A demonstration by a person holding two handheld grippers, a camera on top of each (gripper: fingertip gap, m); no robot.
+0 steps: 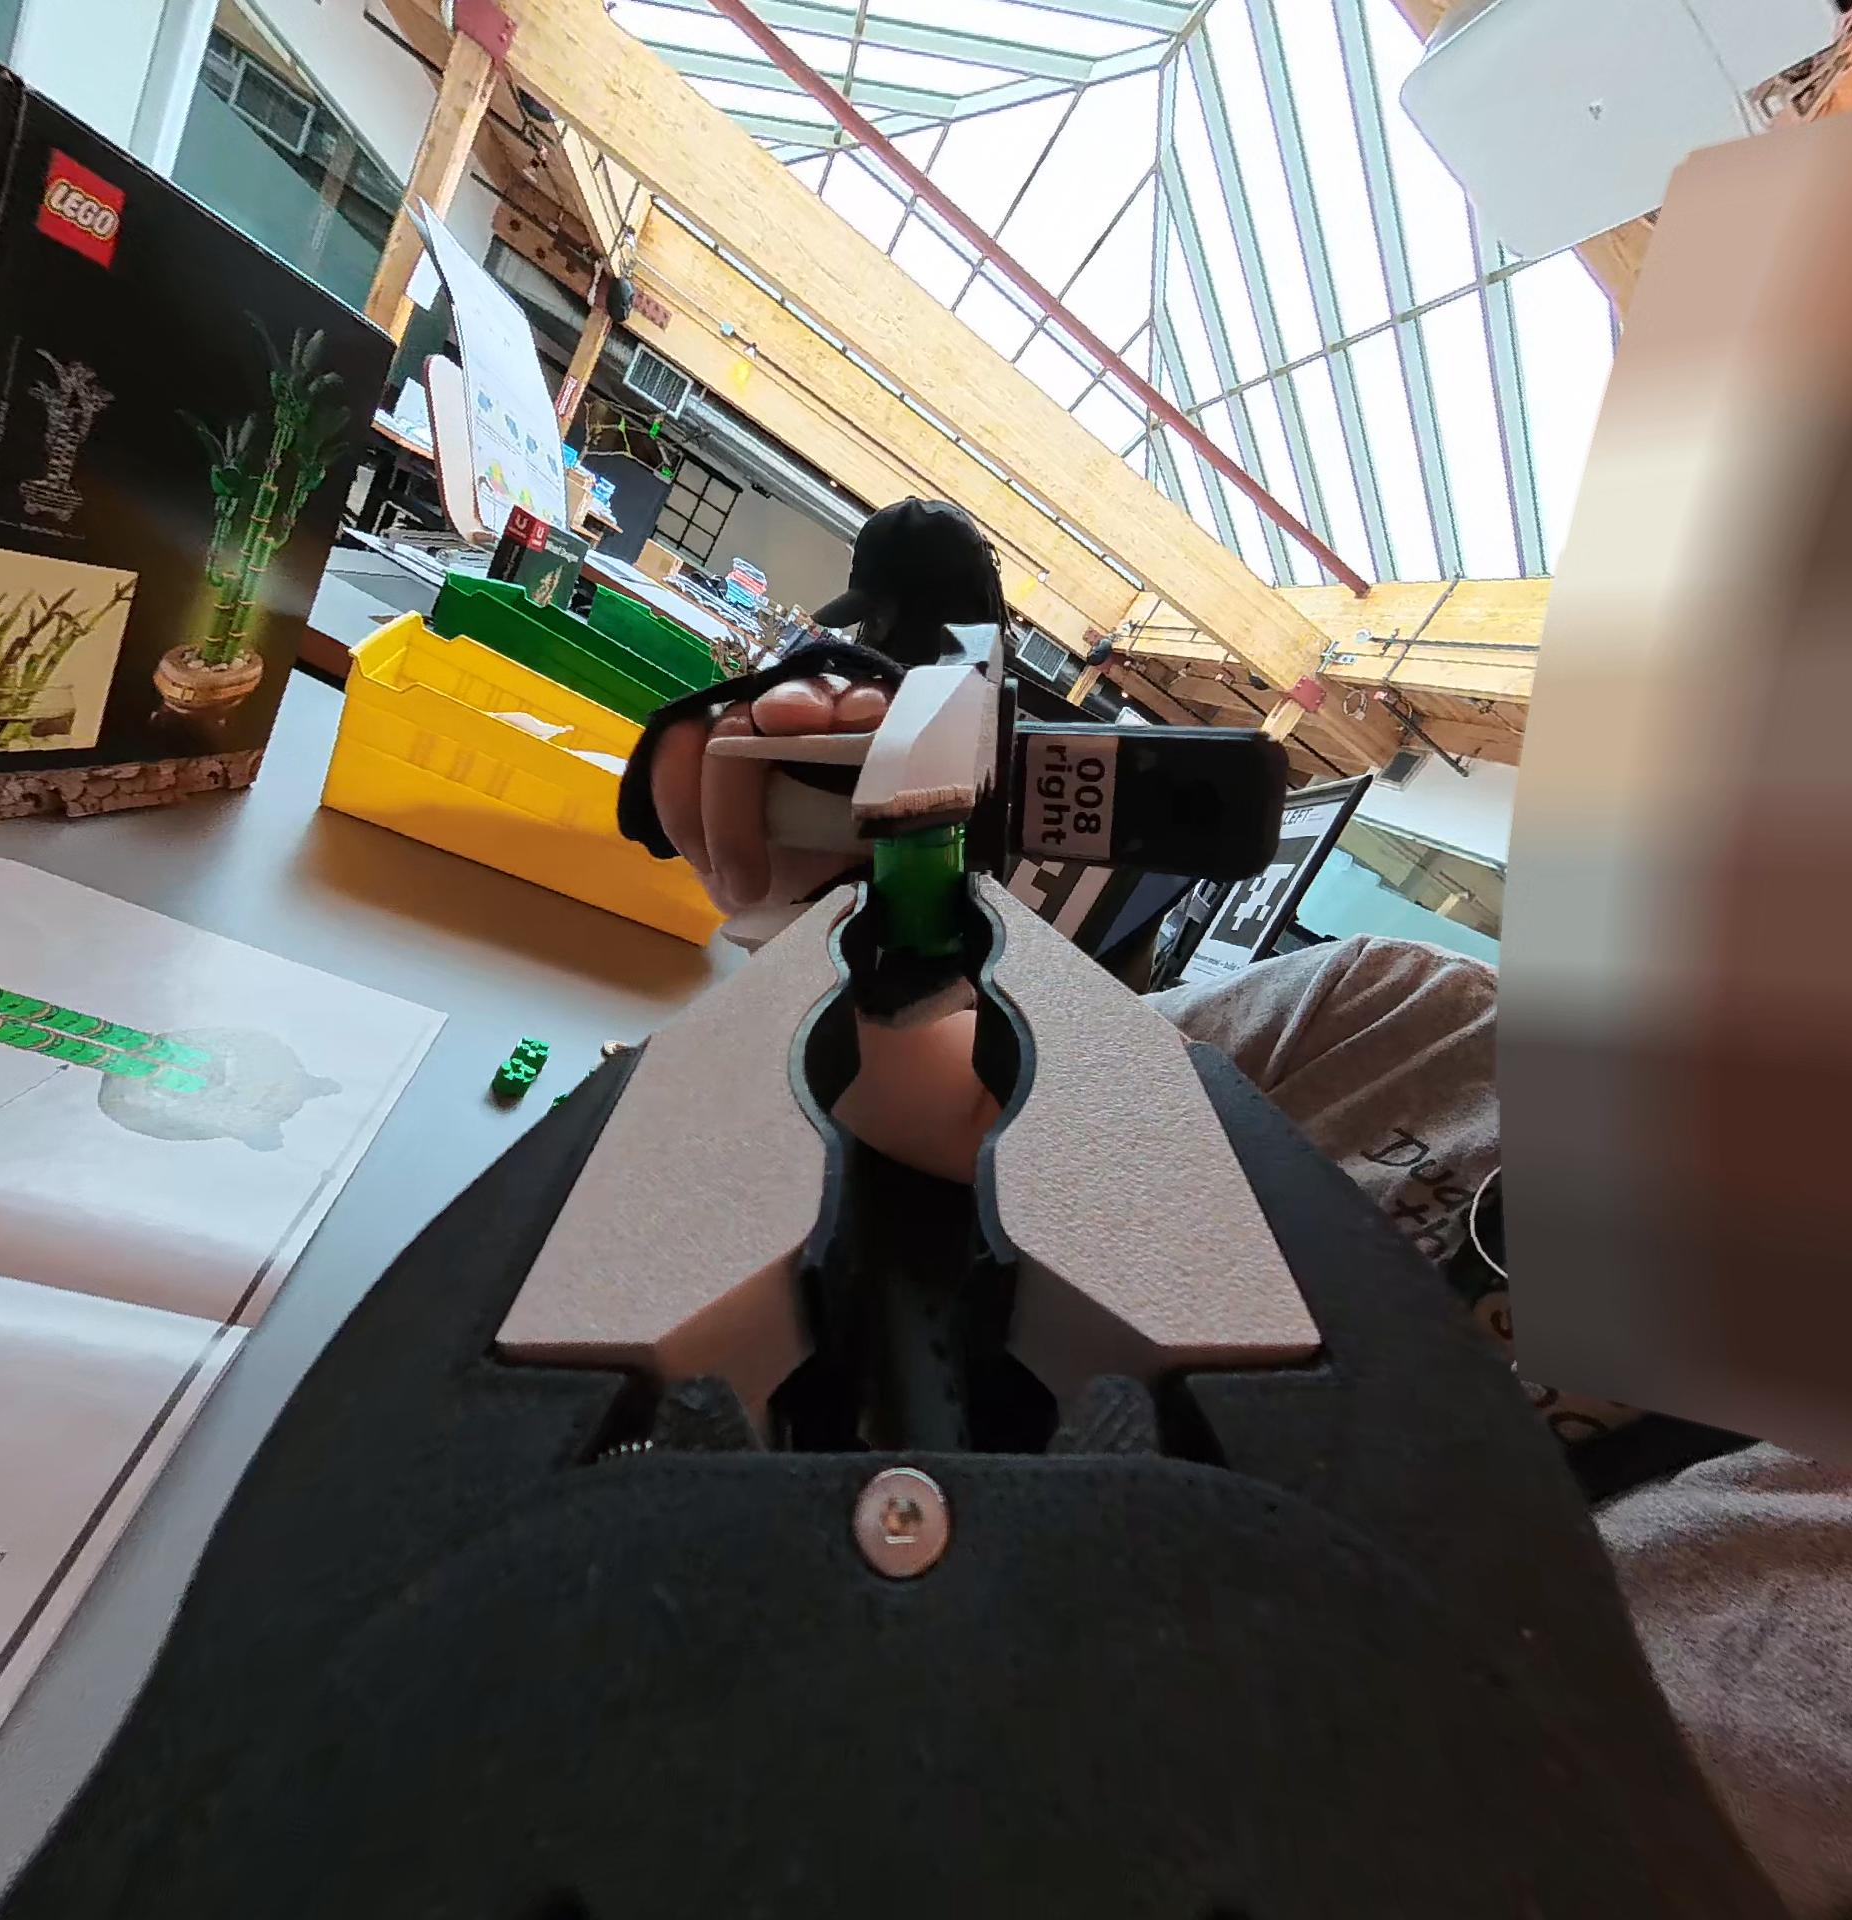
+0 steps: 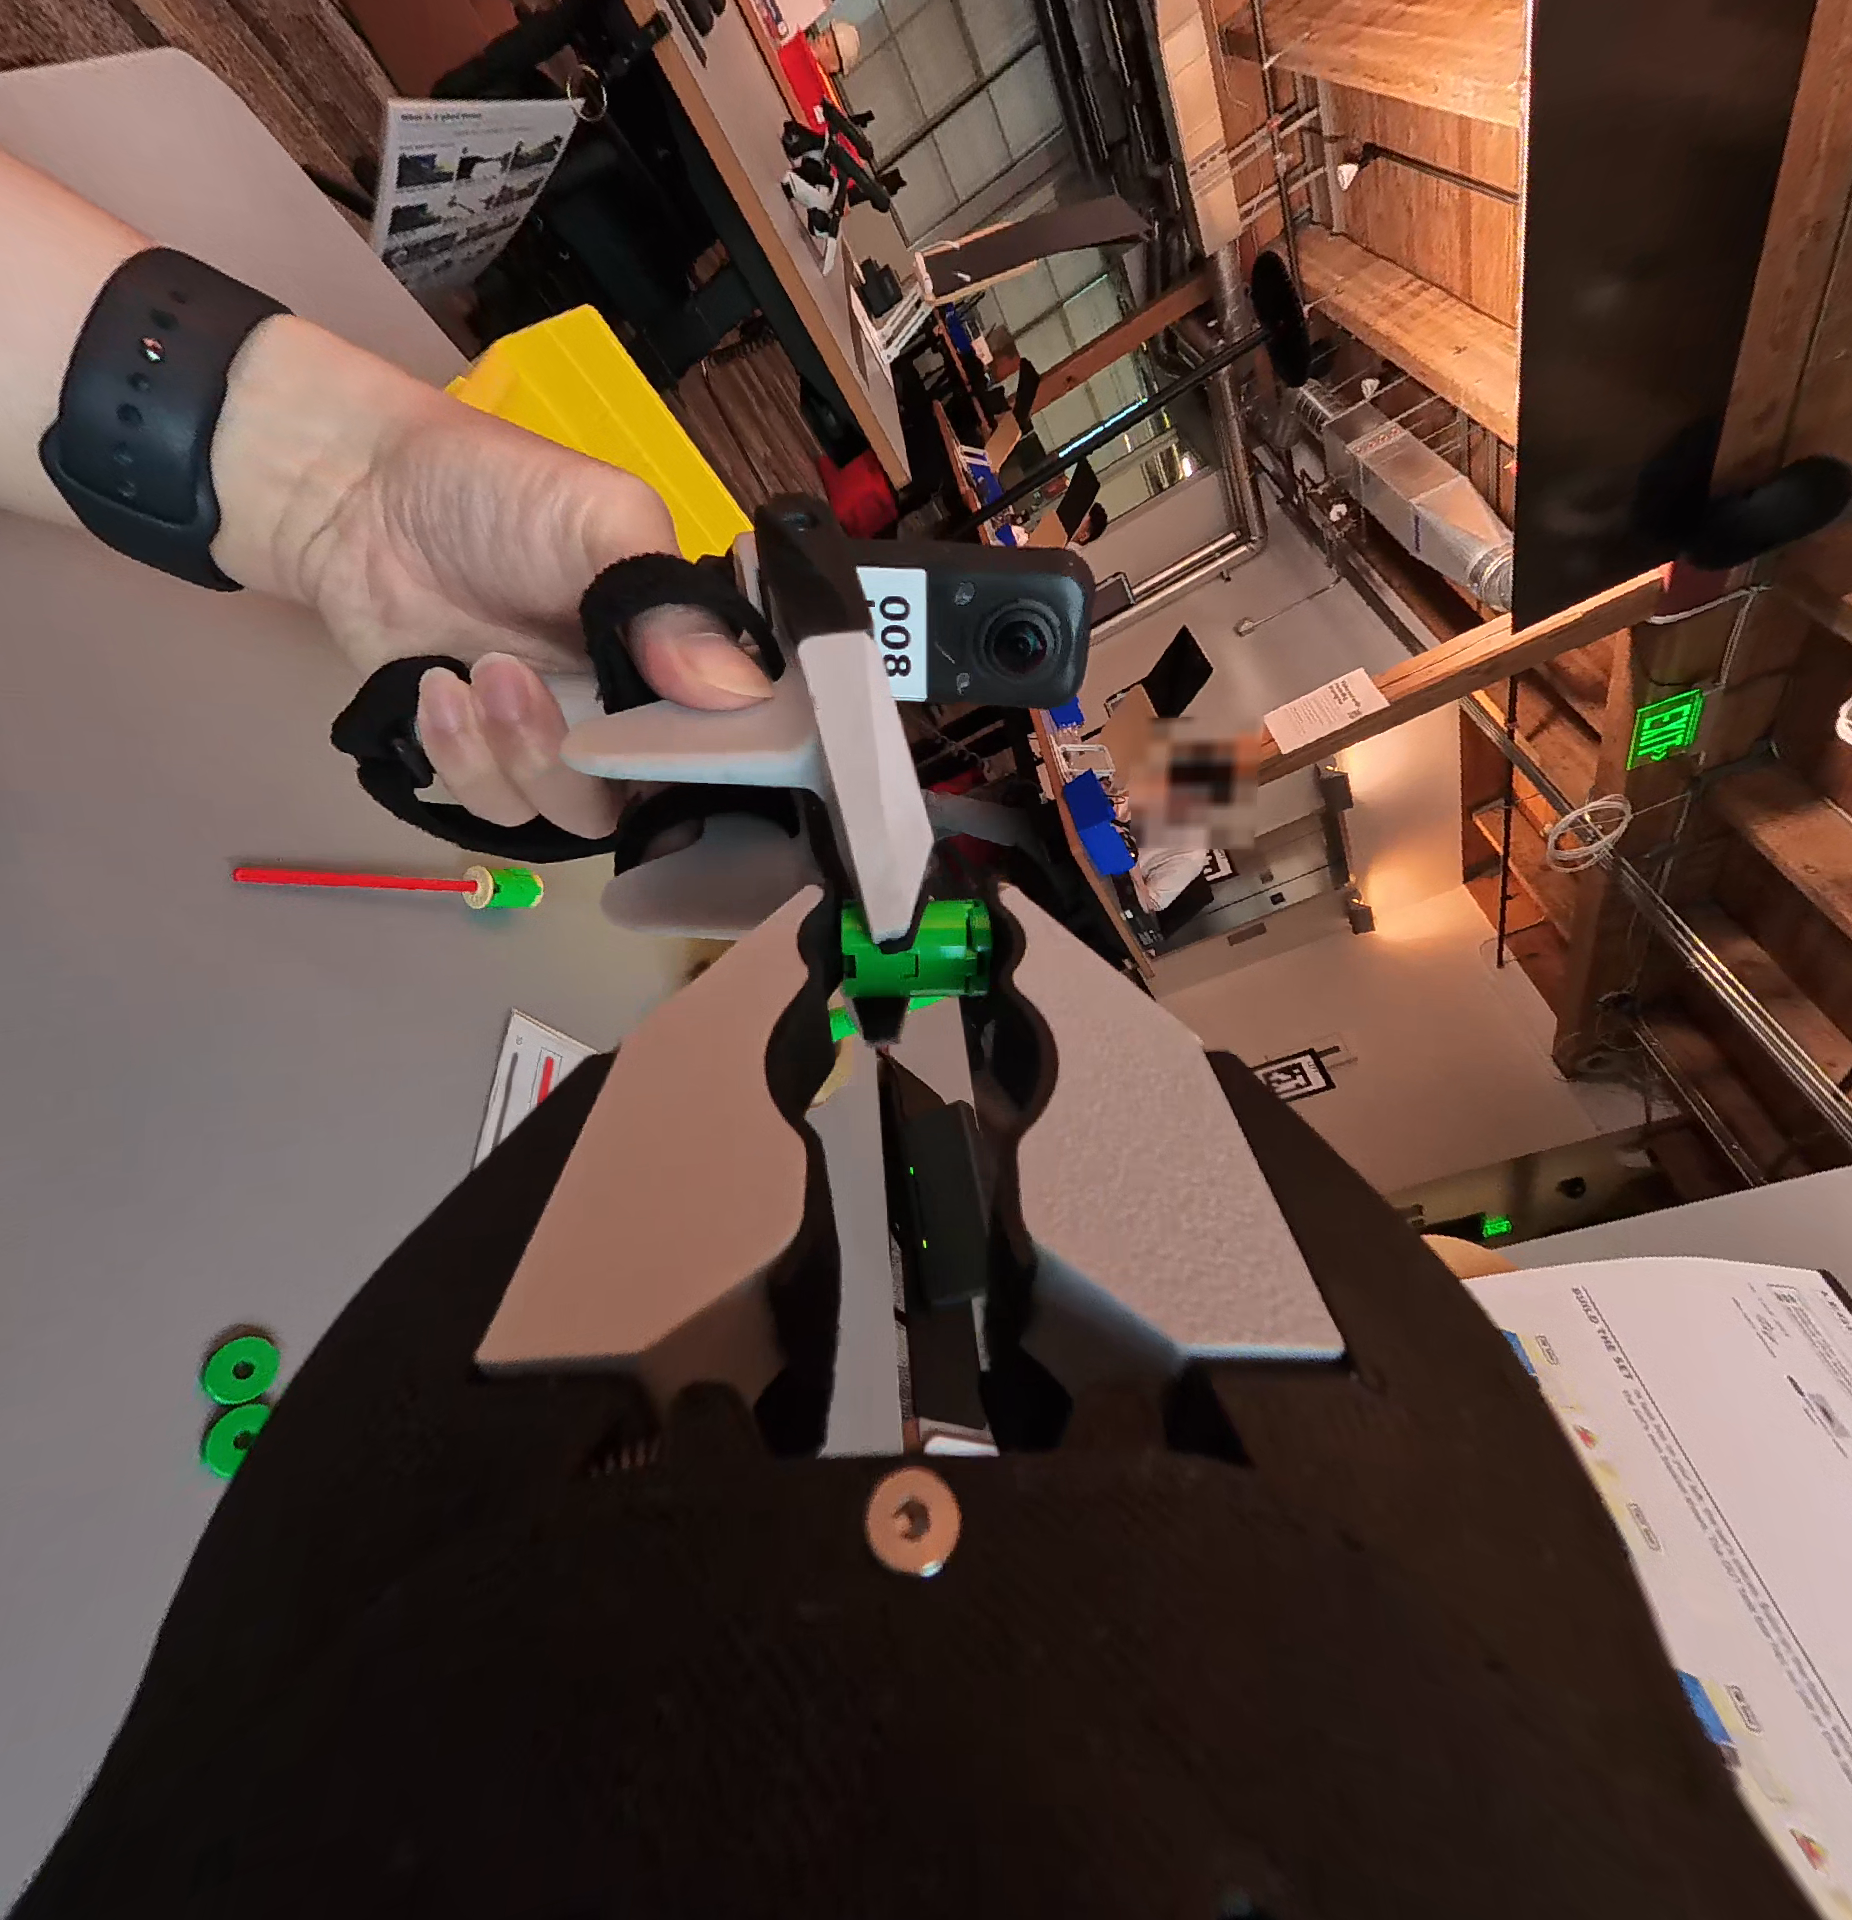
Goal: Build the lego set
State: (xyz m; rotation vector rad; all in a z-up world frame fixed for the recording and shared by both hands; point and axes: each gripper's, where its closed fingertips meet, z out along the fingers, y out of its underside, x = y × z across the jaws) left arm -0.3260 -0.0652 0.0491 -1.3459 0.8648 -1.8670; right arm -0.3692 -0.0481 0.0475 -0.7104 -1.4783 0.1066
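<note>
A green cylinder piece [image 1: 917,894] is held in the air above the table, gripped from two sides. My left gripper [image 1: 917,914] is shut on its lower part. My right gripper [image 1: 906,810] comes in from across, held by a hand, and clamps its upper end. In the right wrist view the green cylinder piece [image 2: 948,956] sits between my right gripper's tips [image 2: 909,925], and the left gripper's finger [image 2: 870,790] crosses in front of it. A red rod [image 2: 361,880] with a tan and green end lies on the table. Two green rings [image 2: 238,1369] lie nearby.
A small green brick [image 1: 520,1068] lies beside the open instruction booklet [image 1: 174,1091]. A yellow bin [image 1: 506,769], a green bin [image 1: 579,634] and the set's black box [image 1: 143,499] stand at the back left. A printed sheet [image 2: 1680,1507] lies at the right. The grippers are tip to tip, or close to it.
</note>
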